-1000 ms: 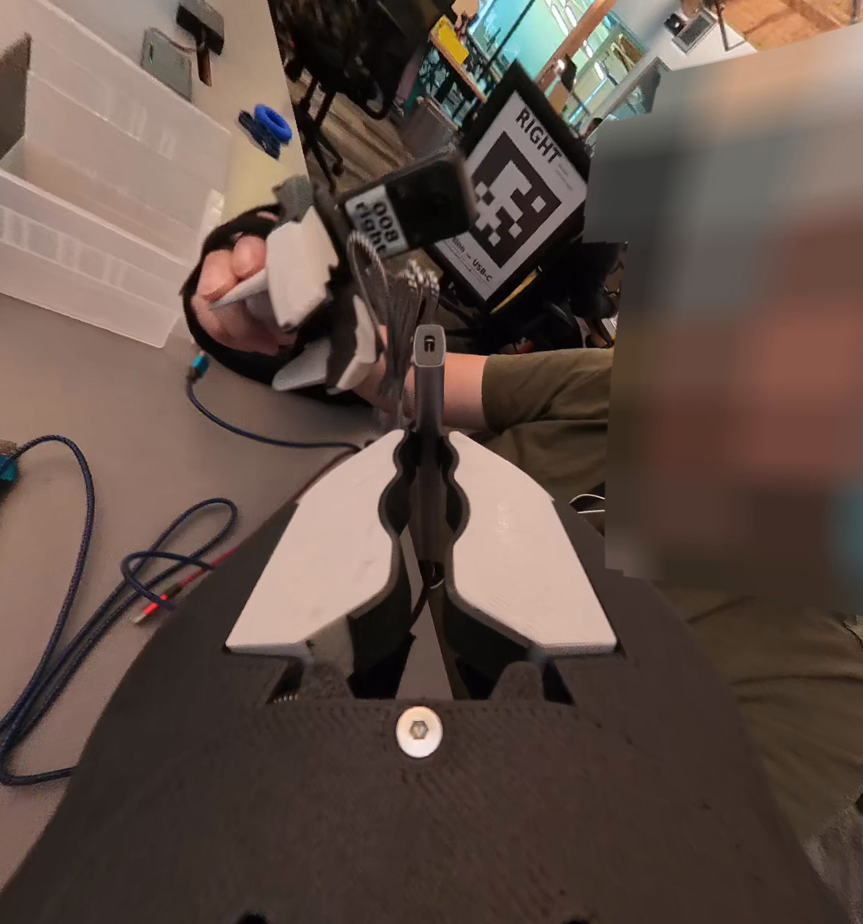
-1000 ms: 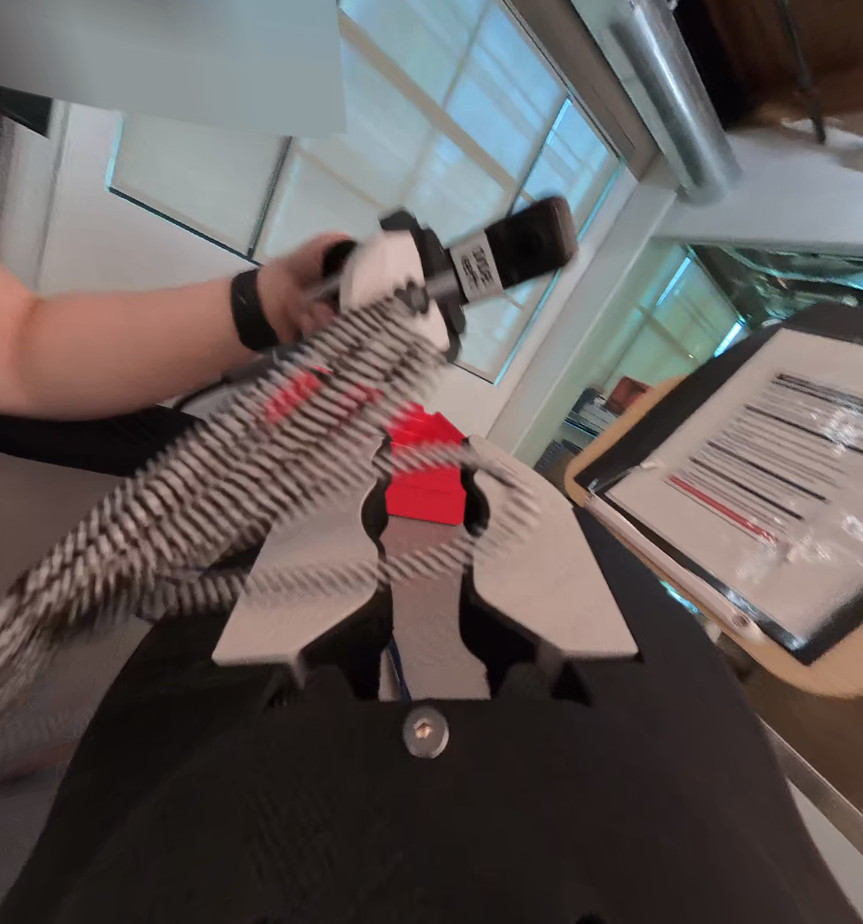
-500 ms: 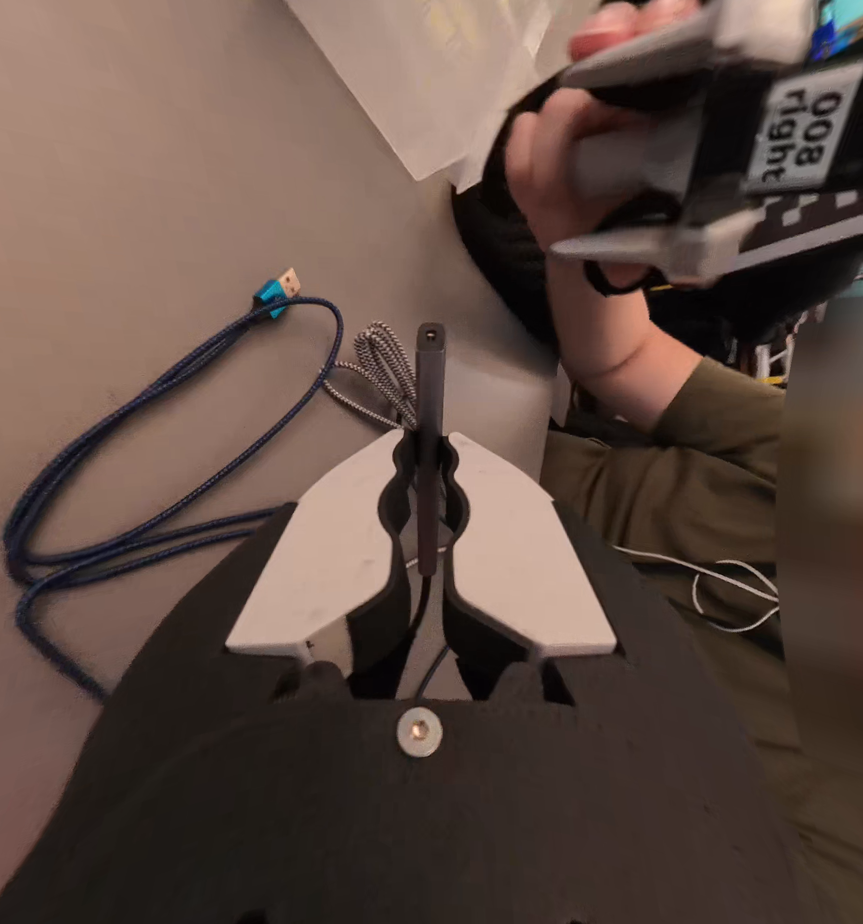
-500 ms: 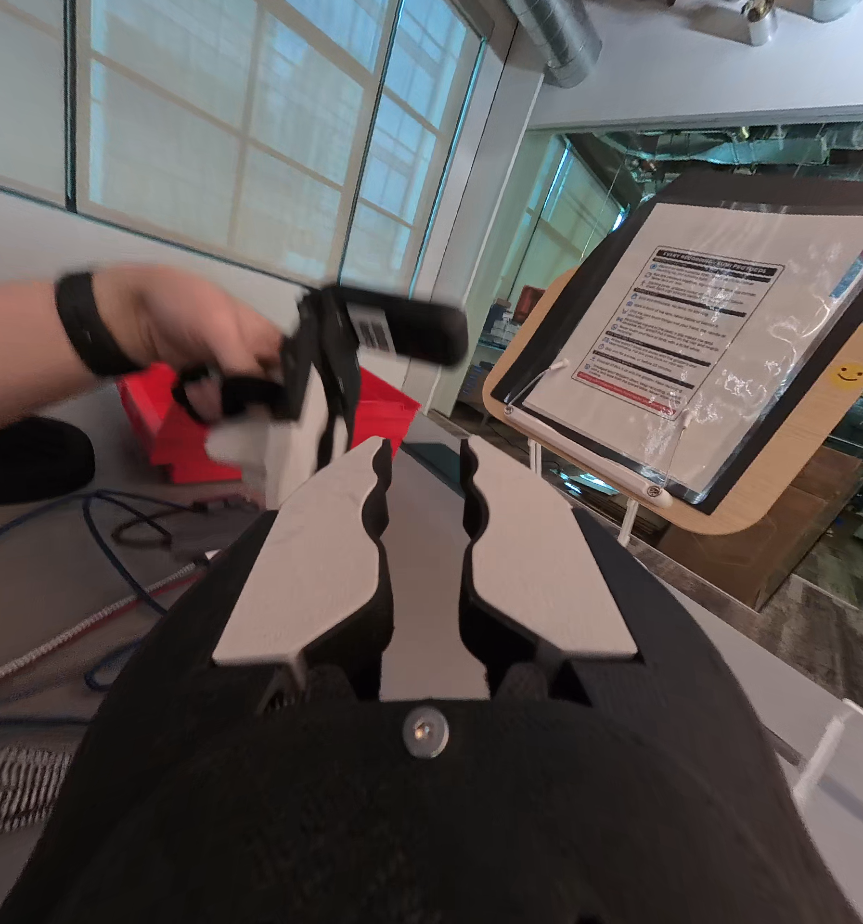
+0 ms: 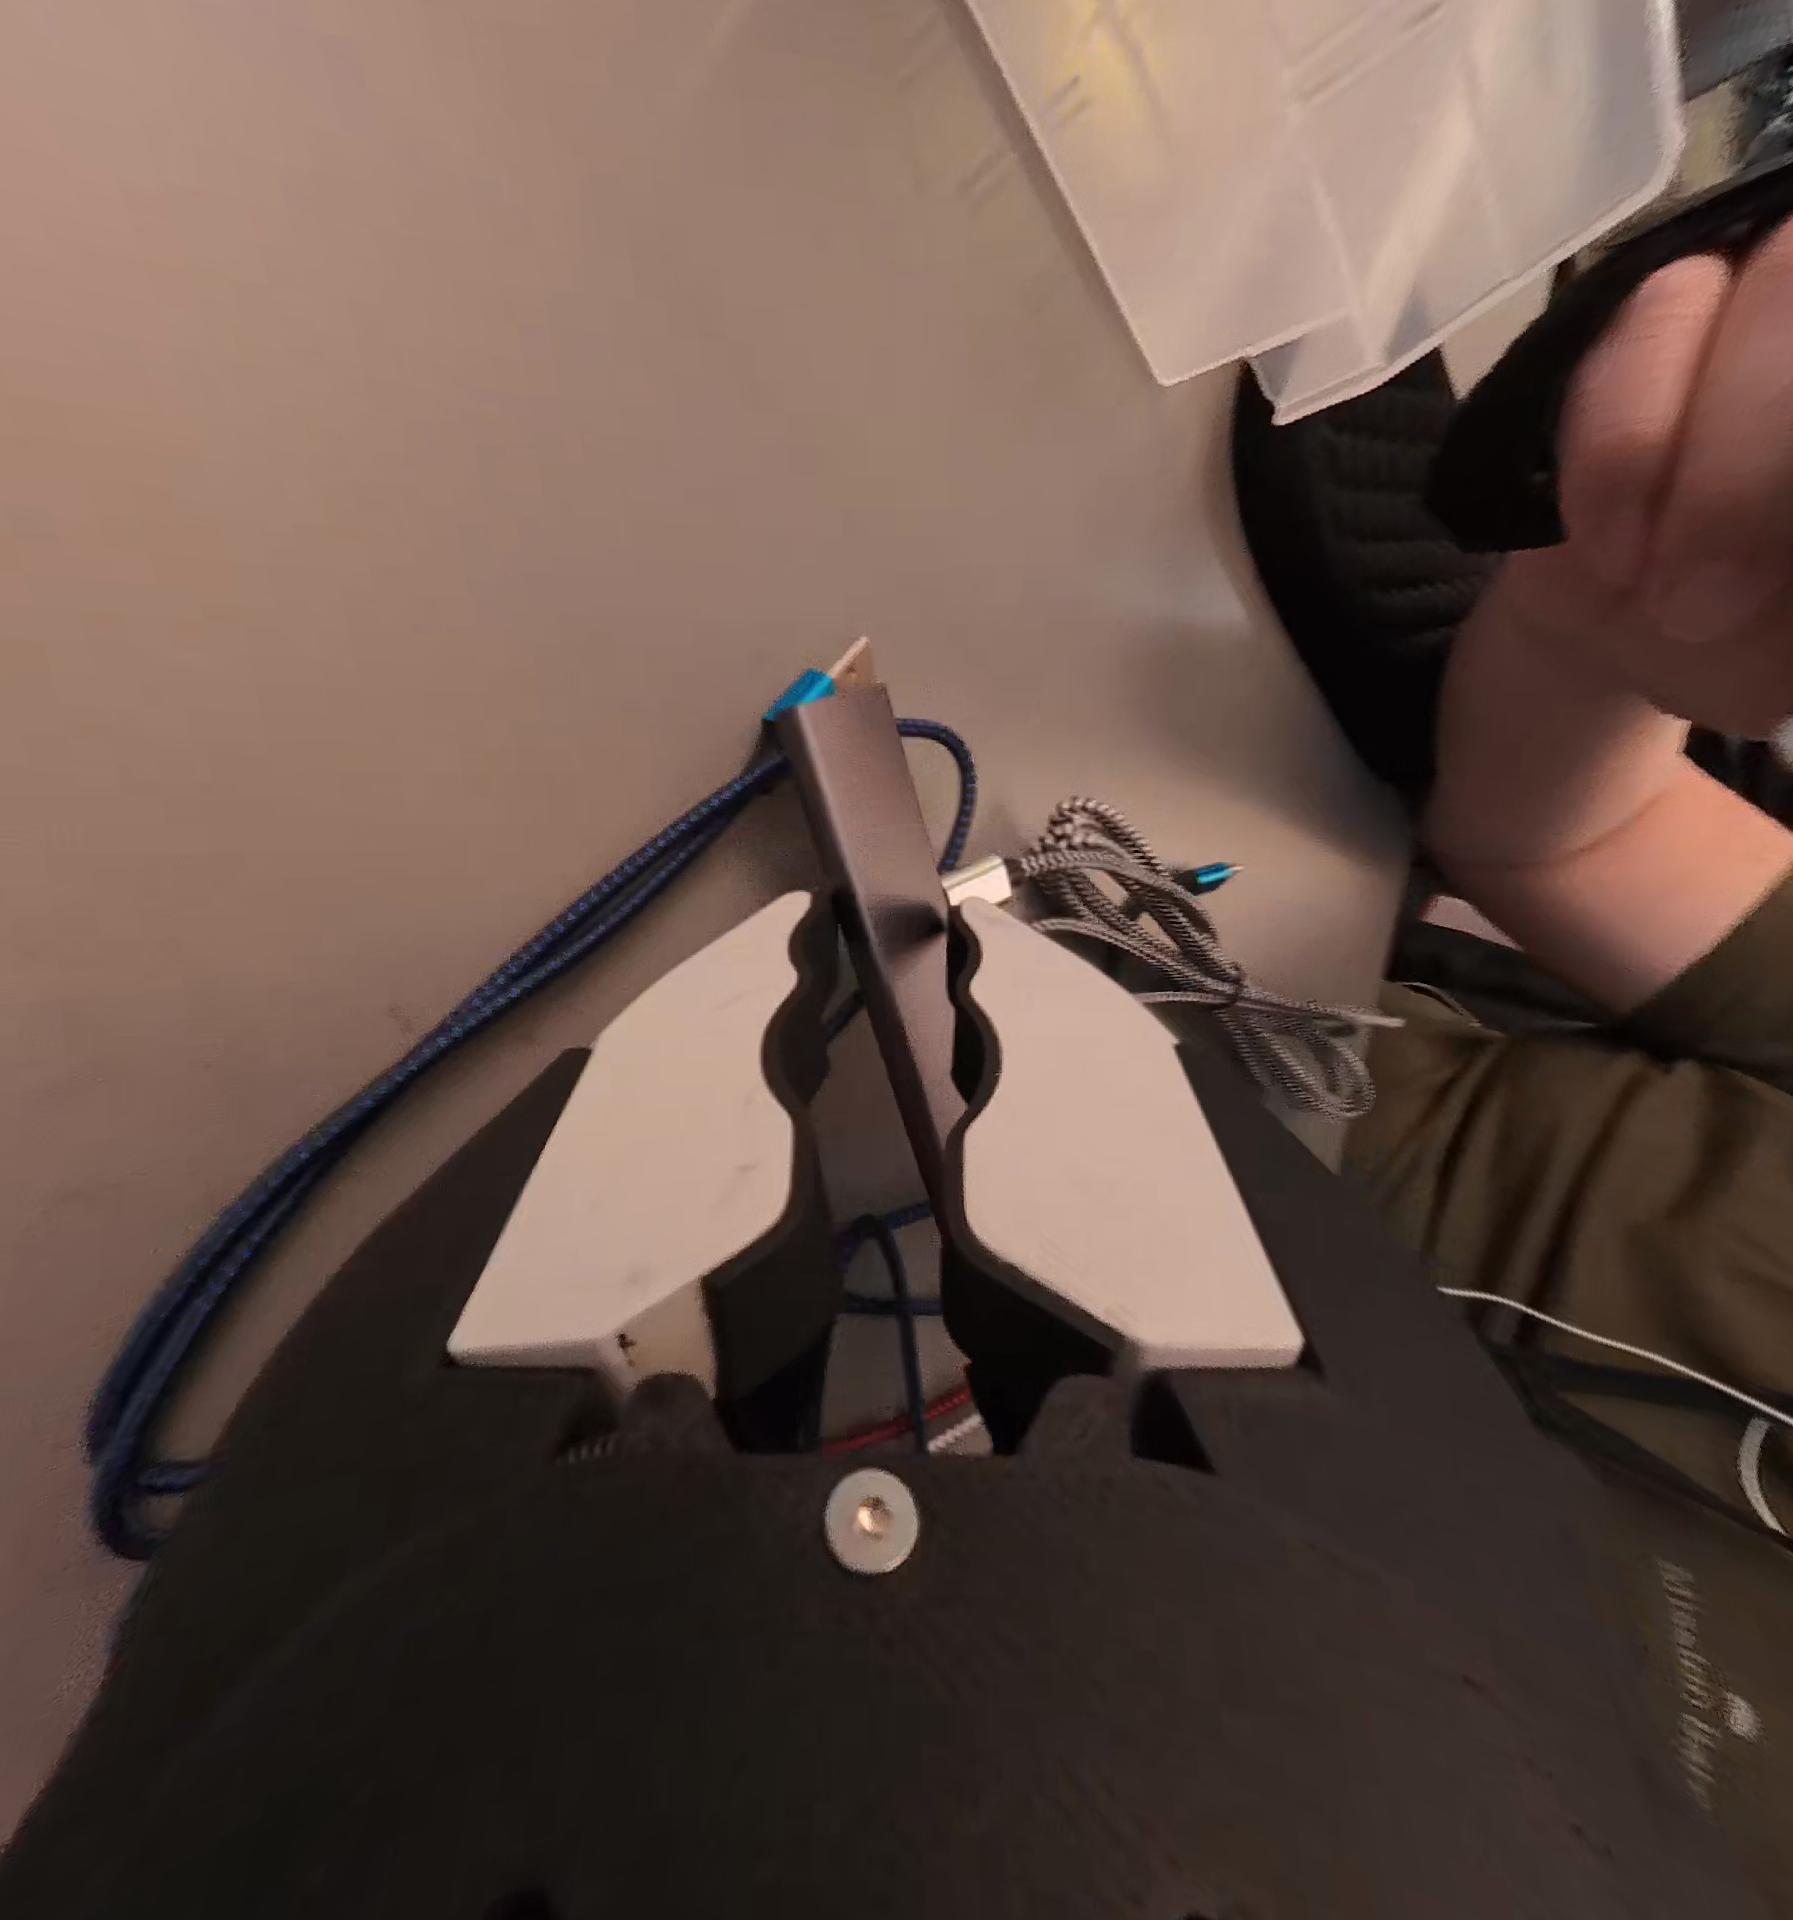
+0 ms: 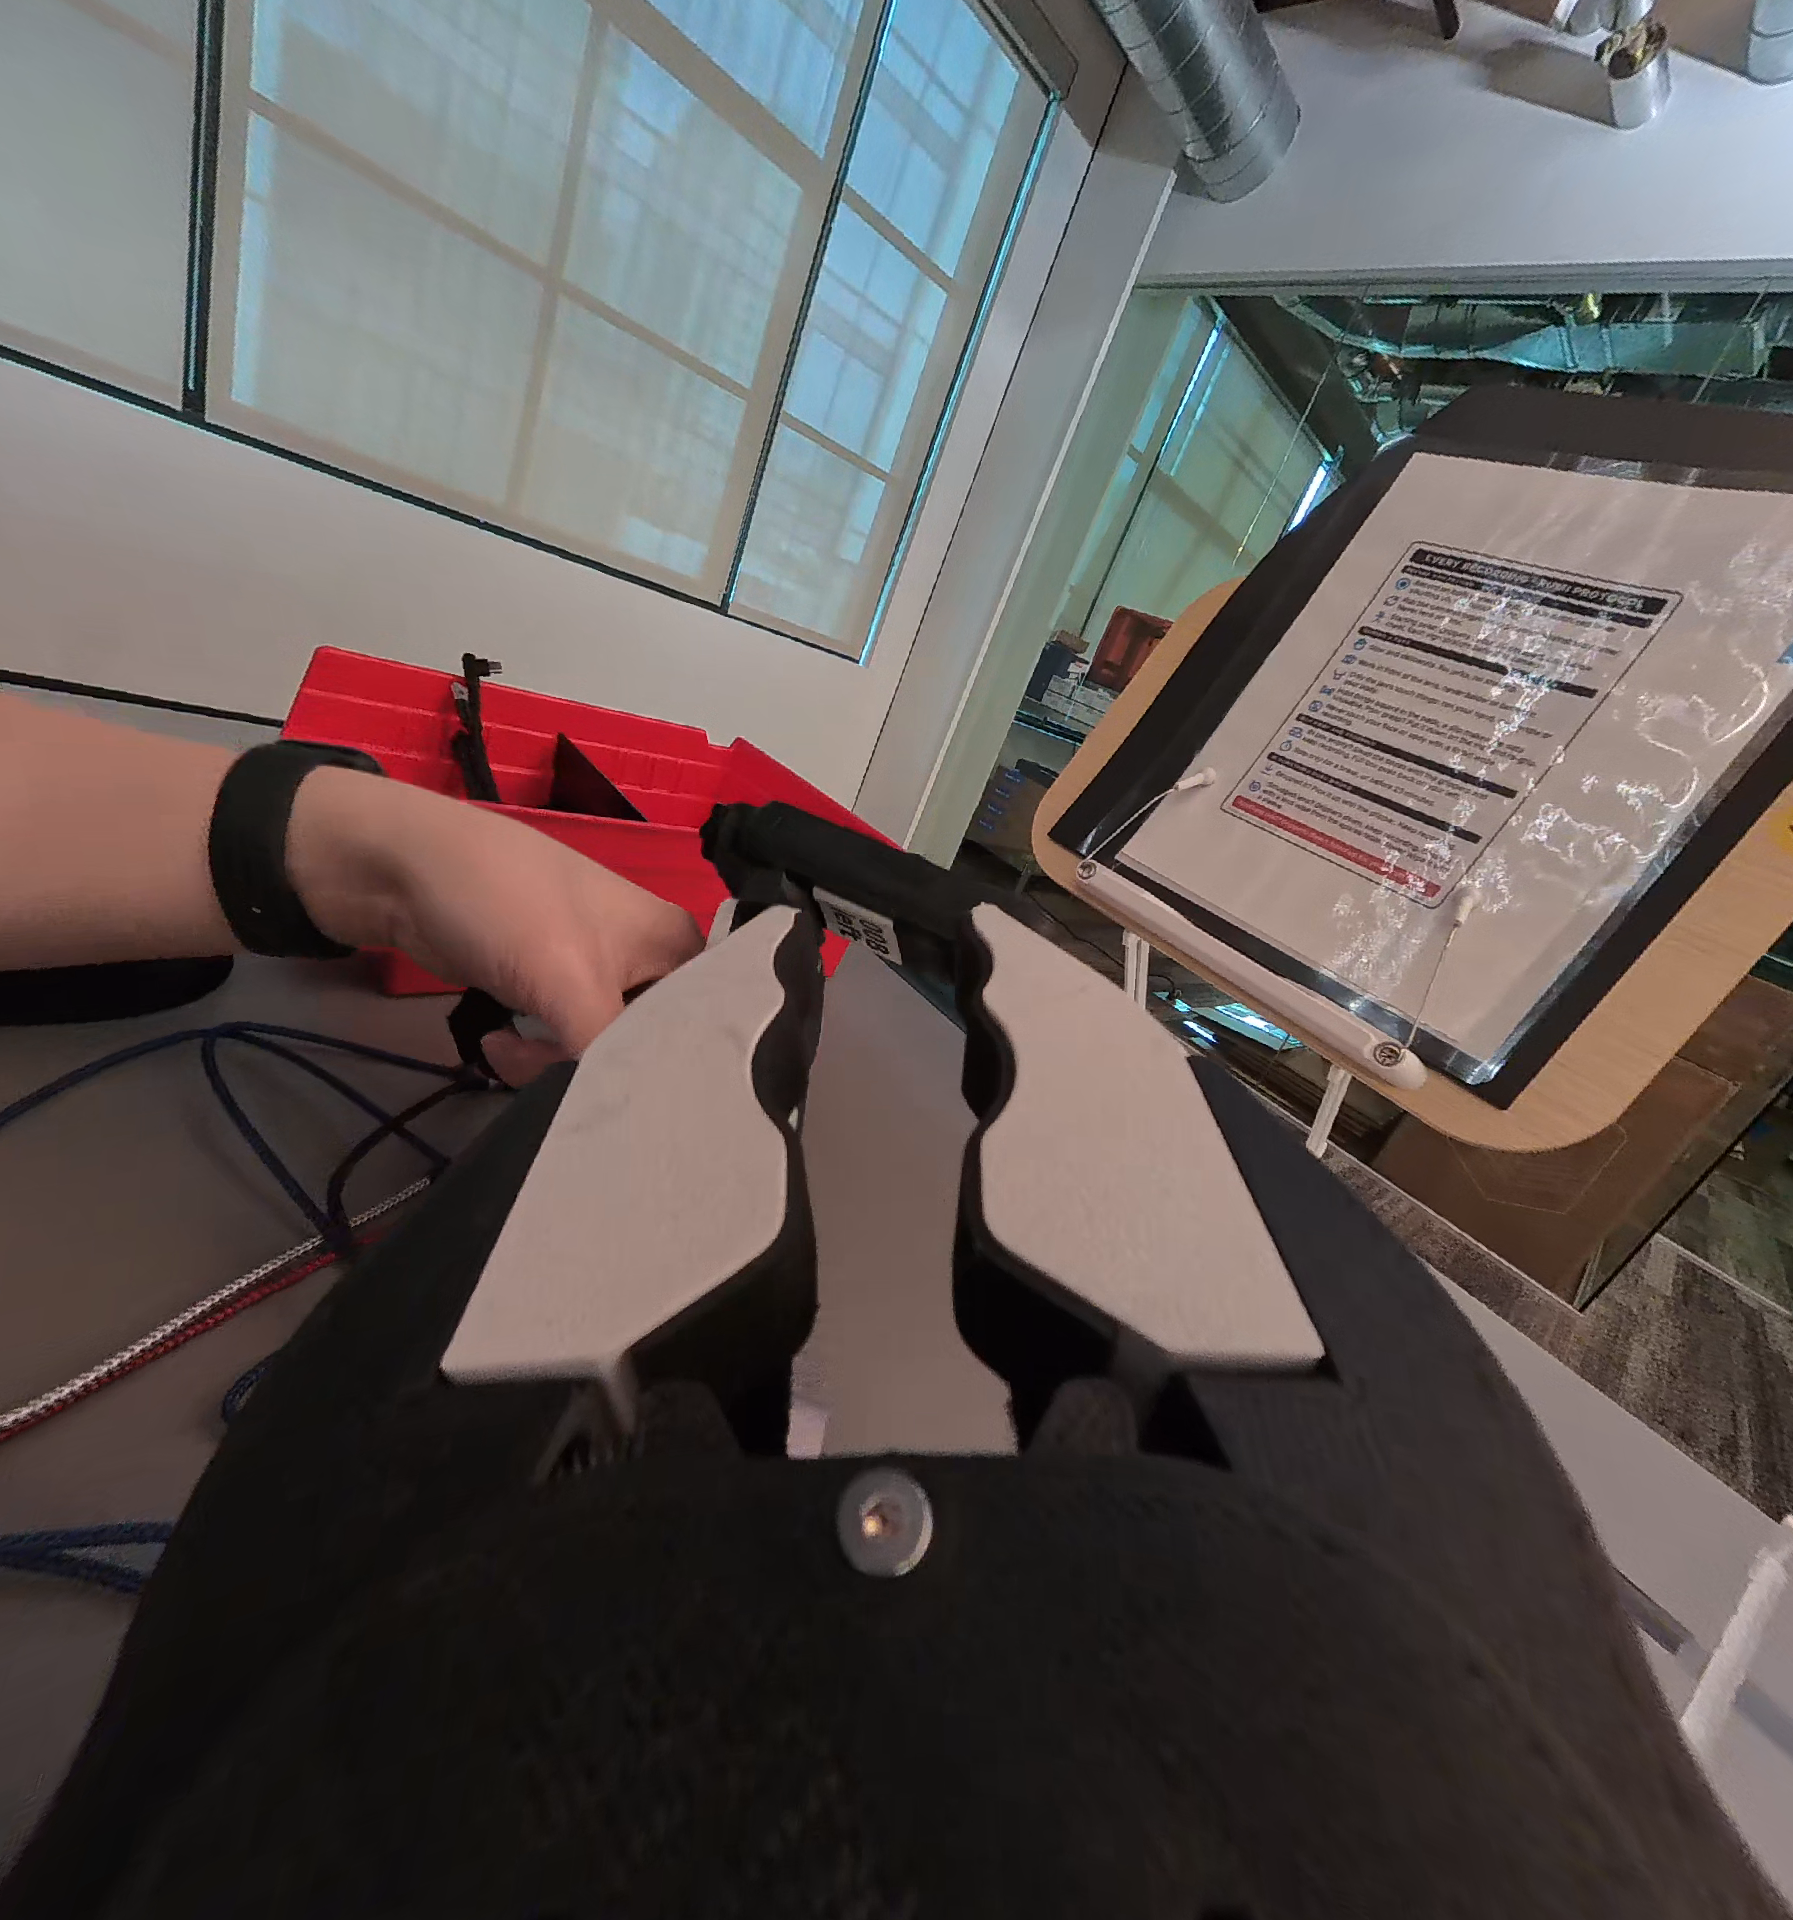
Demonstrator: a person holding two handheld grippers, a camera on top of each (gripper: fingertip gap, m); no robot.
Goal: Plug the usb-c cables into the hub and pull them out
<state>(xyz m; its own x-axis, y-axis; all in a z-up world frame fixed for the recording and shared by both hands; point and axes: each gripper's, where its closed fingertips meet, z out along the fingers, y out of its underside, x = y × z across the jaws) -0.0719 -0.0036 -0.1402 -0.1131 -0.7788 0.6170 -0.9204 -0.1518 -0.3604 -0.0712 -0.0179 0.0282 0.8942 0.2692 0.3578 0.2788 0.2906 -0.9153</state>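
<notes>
Your left tongs [image 5: 881, 914]: loosely around the tilted grey hub [image 5: 871, 862]
Your right tongs [image 6: 887, 935]: parted, empty, above the tabletop [image 6: 92, 1226]

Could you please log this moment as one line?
left gripper: hub loose between parted fingers | right gripper: open, empty | cables: on table

1. The desk [image 5: 372, 436] is a plain grey-beige surface; its bare top also shows in the right wrist view [image 6: 92, 1195].
2. A blue braided cable [image 5: 372, 1101] lies on it in long doubled runs, its bright blue plug [image 5: 814, 686] near the far end.
3. A grey-and-white braided cable [image 5: 1141, 914] sits coiled just beside it.
4. A translucent plastic bin [image 5: 1318, 177] rests near the desk's edge.
5. A red bin [image 6: 601, 769] stands at the far side by the wall.
6. A red-and-white braided cable [image 6: 144, 1340] crosses the desk, among dark blue loops [image 6: 237, 1101].
</notes>
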